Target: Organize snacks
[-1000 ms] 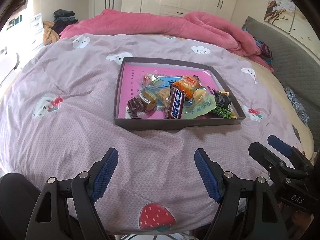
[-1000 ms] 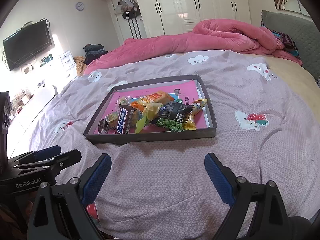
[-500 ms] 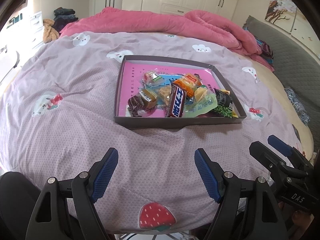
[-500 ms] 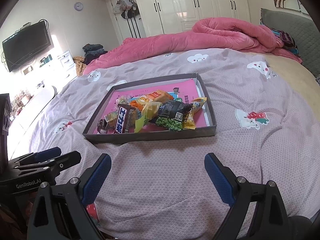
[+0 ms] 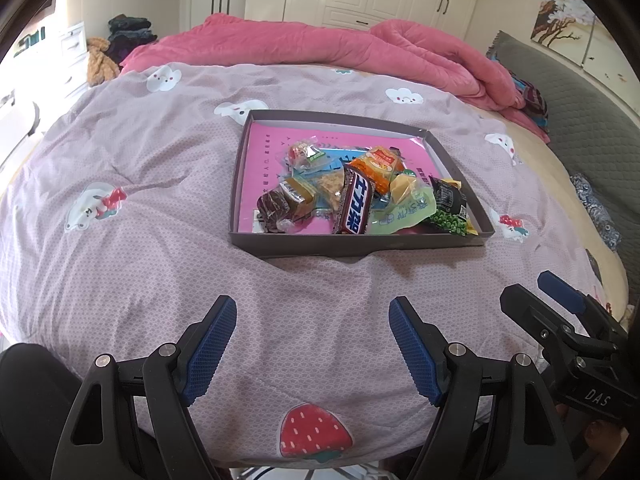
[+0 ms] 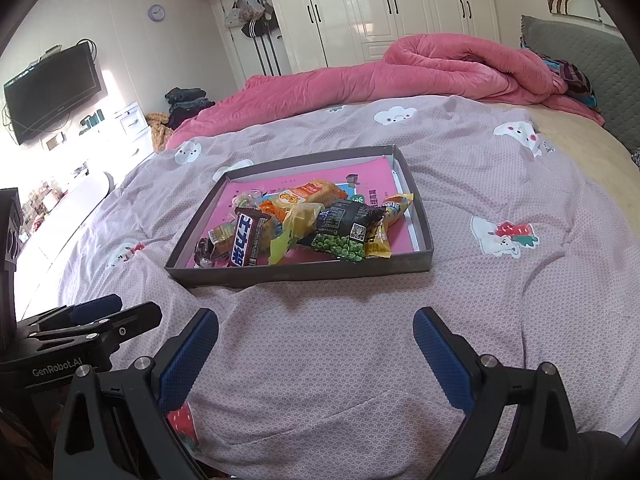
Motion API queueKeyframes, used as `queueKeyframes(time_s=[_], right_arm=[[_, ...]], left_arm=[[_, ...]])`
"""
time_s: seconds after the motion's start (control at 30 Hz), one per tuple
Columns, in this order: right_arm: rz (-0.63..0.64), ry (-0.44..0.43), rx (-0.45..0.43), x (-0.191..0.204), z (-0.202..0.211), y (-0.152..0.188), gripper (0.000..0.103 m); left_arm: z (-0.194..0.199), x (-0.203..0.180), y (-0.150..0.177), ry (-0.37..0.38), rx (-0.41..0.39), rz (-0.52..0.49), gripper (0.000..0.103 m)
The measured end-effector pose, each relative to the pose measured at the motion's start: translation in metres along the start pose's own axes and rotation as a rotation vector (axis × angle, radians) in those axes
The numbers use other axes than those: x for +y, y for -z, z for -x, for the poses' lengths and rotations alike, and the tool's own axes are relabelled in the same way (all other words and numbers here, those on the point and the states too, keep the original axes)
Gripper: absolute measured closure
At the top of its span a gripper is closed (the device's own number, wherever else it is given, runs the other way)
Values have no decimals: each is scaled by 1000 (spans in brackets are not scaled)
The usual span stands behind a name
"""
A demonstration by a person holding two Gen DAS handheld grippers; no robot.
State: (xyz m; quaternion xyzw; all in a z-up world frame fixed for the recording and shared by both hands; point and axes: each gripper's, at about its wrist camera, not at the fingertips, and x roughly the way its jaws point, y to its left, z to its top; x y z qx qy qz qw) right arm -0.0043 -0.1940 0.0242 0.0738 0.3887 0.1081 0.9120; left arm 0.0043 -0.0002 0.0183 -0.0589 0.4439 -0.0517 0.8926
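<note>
- We see the grey tray [image 5: 360, 245] lying on the lilac bedspread [image 5: 132, 264], at about 12 o'clock from our left gripper [image 5: 312, 318] and well apart from it.
- In the tray the snacks sit in one loose heap toward its near side — a dark bar with white lettering [image 5: 354, 209], an orange packet [image 5: 376, 168] at 1 o'clock from it, and a green-pea packet [image 5: 450, 212] at 3 o'clock.
- A brown wrapped sweet [image 5: 274, 208] lies at 9 o'clock from the bar.
- Our left gripper hangs over bare bedspread with its blue pads wide apart and nothing between them.
- Our right gripper [image 6: 316, 334] stands the same way — jaws spread, gripping nothing, the tray at 12 o'clock.
- From the right wrist view the pea packet [image 6: 340, 242] lies nearest the tray's front wall.
- A pink quilt [image 5: 320, 50] is bunched along the far side of the bed.
</note>
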Motion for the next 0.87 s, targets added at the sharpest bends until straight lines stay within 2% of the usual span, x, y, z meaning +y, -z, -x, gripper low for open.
queueKeyframes(time_s=[0.6, 0.73, 0.8, 0.87], right_arm=[[-17, -7, 2, -3, -5, 0, 4], [-75, 14, -6, -23, -14, -8, 2], [-112, 48, -8, -41, -20, -17, 2], [-150, 89, -15, -61, -25, -28, 2]], left_arm=[[-2, 4, -1, -17, -8, -4, 23], [-5, 15, -9, -1, -27, 15, 23], [-6, 27, -16, -20, -46, 45, 23], [-6, 47, -28, -72, -92, 83, 21]])
